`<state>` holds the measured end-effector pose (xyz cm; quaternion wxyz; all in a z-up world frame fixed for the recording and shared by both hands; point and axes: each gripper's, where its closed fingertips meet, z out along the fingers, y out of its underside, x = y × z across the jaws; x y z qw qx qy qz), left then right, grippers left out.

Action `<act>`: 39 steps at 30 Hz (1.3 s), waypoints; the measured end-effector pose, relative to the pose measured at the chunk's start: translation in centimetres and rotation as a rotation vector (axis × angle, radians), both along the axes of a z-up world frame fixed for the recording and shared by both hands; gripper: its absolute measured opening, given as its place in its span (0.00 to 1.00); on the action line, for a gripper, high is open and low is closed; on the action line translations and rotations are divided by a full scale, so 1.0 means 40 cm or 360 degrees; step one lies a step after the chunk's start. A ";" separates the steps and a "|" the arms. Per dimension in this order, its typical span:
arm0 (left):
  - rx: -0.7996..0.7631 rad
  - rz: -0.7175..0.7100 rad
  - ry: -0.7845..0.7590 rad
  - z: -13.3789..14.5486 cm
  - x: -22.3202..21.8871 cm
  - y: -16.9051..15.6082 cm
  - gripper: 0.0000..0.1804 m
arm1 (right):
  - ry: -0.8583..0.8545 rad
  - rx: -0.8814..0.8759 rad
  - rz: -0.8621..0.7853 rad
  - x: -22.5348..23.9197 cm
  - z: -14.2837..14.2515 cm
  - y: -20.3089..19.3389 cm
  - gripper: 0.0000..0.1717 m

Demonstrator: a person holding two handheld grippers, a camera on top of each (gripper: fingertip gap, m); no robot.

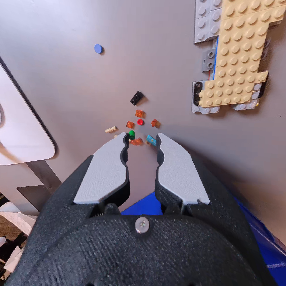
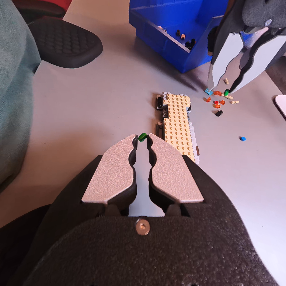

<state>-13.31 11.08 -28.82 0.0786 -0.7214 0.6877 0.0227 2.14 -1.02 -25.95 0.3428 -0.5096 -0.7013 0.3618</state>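
My right hand-held gripper (image 2: 142, 137) pinches a small green piece (image 2: 142, 137) between its fingertips, both pads pressed on it, just above the table (image 2: 92, 108) and just left of the near end of the tan studded plate build (image 2: 178, 120). Farther off to the right, my left hand-held gripper (image 1: 142, 137) stands open over a scatter of small parts: a green round stud (image 1: 131, 134) touches its left pad, orange clear pieces (image 1: 136, 141) lie between the fingers, and a light blue tile (image 1: 151, 140) sits against the right one. Beyond them lie a red stud (image 1: 140, 122), a black plate (image 1: 137, 98) and a blue disc (image 1: 98, 48); a blue bin (image 2: 170, 38) stands at the far edge.
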 end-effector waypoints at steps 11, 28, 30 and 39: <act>-0.0118 0.0018 0.0108 -0.027 -0.007 -0.033 0.27 | -0.0011 -0.0048 -0.0013 -0.005 -0.007 -0.001 0.07; 0.0236 -0.0047 -0.0680 0.160 0.188 -0.065 0.19 | 0.0327 0.0063 -0.0181 -0.009 0.080 0.050 0.07; 0.0152 0.0020 -0.1053 0.214 0.267 -0.121 0.14 | 0.0478 0.0220 -0.0200 -0.004 0.116 0.057 0.07; -0.0531 0.0347 -0.1859 0.264 0.415 -0.265 0.11 | 0.0757 0.0756 -0.0250 0.006 0.200 0.036 0.07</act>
